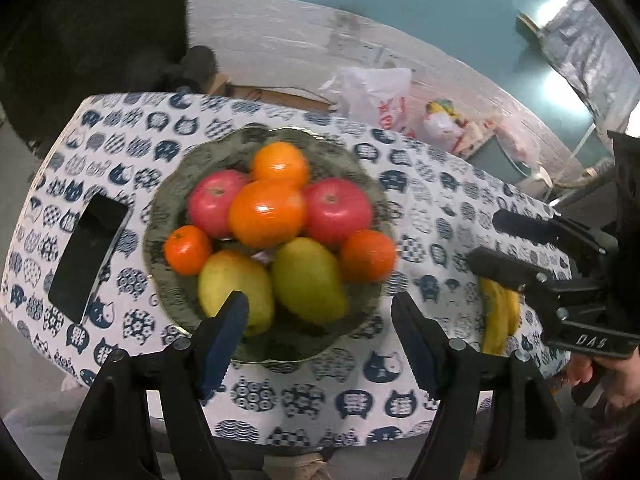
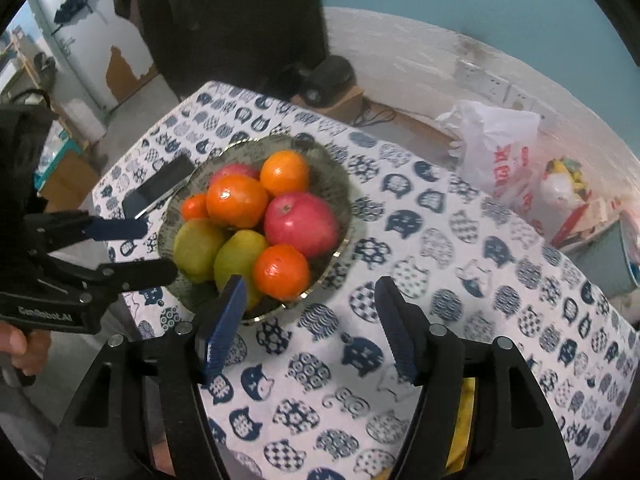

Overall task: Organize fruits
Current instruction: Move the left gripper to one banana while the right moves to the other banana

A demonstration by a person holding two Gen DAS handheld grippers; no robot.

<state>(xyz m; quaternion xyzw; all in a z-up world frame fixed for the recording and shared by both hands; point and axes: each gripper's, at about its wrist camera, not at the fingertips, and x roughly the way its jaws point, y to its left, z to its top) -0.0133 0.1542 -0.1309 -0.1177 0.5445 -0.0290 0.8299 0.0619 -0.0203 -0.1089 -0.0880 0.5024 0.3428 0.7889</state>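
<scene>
I hold my left gripper (image 1: 320, 316) above the near rim of the bowl (image 1: 168, 216), and its jaws stand wide with nothing between them. All fruit that I can see in the bowl lies just ahead of it: two pears (image 1: 308, 280) nearest to the fingertips, behind them two apples (image 1: 338, 208) with a big orange (image 1: 267, 214) between, one more orange at the far side, and a small orange at each flank. My right gripper (image 2: 310, 304) is also apart, about half wide, and it holds nothing; under it is only the cat-pattern cloth (image 2: 440, 280) of the desk. The bowl is ahead and to the left of this gripper. A banana (image 1: 498, 316) lies on the cloth outside the bowl, close below the right gripper. A phone (image 1: 86, 256) lies on the desk to the left of the left gripper, just beside the bowl.
</scene>
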